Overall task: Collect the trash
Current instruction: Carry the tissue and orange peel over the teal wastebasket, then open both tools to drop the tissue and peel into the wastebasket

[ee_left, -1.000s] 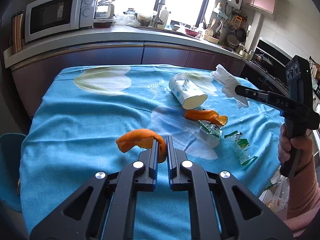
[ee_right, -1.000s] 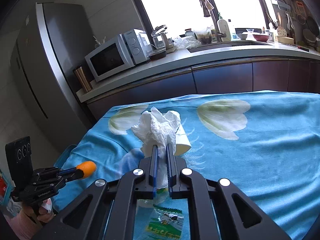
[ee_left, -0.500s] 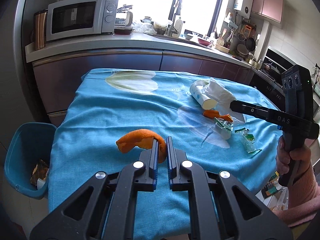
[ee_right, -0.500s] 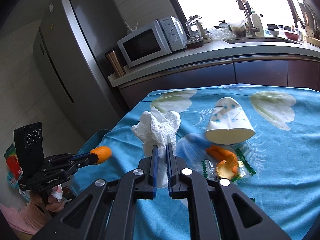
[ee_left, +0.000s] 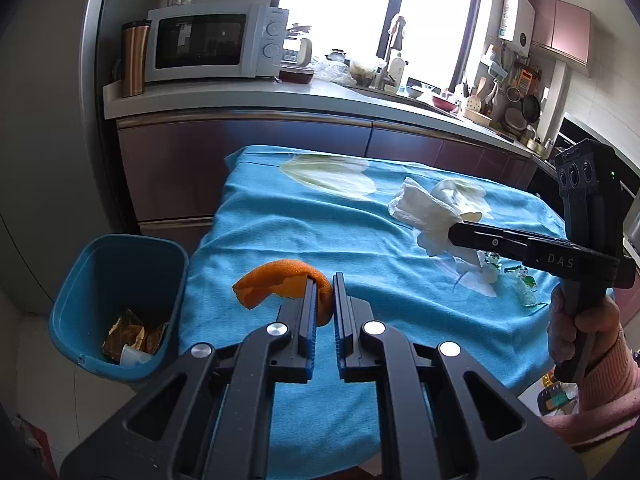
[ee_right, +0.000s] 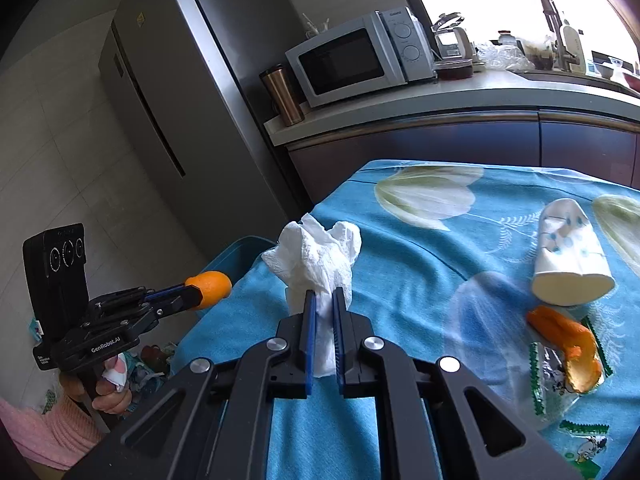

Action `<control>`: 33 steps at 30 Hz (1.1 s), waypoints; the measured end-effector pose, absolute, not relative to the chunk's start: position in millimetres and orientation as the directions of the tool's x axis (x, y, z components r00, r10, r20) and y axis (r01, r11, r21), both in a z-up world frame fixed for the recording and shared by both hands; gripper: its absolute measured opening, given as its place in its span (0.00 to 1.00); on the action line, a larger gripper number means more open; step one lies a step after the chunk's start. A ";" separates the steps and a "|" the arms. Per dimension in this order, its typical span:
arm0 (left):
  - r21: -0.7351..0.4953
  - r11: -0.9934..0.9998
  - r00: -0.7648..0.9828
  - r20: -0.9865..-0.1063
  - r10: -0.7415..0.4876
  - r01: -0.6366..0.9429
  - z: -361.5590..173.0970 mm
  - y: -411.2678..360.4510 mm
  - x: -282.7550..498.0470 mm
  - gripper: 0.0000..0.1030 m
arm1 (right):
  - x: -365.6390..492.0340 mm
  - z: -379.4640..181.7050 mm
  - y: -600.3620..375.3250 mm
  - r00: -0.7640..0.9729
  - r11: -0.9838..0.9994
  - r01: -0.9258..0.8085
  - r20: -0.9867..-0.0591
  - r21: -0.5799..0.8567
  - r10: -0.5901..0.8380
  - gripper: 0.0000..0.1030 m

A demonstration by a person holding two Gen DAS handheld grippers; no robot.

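Observation:
My left gripper is shut on a curled orange peel, held above the left end of the blue-clothed table. Just left of it, on the floor, stands a teal bin with some trash inside. The right gripper is shut on a crumpled white tissue, also above the table's left part. In the right wrist view the left gripper with its orange peel hangs beside the bin's rim. The left wrist view shows the right gripper carrying the tissue.
On the cloth lie a tipped white paper cup, a second orange peel and green-edged wrappers. Behind the table runs a counter with a microwave. A tall fridge stands left of the counter.
Both grippers have moved left along the table with their loads. The bin has come into the left wrist view, and the cup and wrappers have slid to the right.

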State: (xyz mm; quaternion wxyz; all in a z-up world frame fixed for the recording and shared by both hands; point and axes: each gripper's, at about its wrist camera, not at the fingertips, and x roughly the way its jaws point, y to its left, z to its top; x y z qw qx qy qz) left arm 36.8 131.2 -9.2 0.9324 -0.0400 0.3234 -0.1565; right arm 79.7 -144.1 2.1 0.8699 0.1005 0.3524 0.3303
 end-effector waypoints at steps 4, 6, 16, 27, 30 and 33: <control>-0.171 0.960 0.762 -0.584 -0.281 0.222 -5.8 151.8 34.7 0.08 | 83.0 4.5 -120.5 0.504 0.738 -0.542 -0.547 0.402 0.668 0.07; -0.169 0.965 0.771 -0.580 -0.261 0.199 -4.6 162.7 33.0 0.08 | 84.9 5.8 -110.6 0.488 0.725 -0.561 -0.547 0.400 0.680 0.07; -0.152 0.985 0.795 -0.586 -0.158 0.083 -4.2 212.9 37.5 0.08 | 98.5 11.1 -55.3 0.401 0.660 -0.645 -0.564 0.386 0.722 0.07; -0.157 0.987 0.781 -0.620 -0.075 -0.029 -23.1 259.7 58.1 0.08 | 116.3 11.1 13.4 0.323 0.609 -0.712 -0.607 0.350 0.726 0.07; -0.165 0.985 0.773 -0.631 -0.070 -0.045 -30.2 267.2 62.1 0.08 | 123.2 8.9 30.2 0.310 0.606 -0.720 -0.624 0.339 0.718 0.07; -0.173 0.983 0.760 -0.647 -0.064 -0.064 -39.5 274.2 69.8 0.08 | 132.6 4.6 46.7 0.290 0.601 -0.725 -0.643 0.336 0.709 0.07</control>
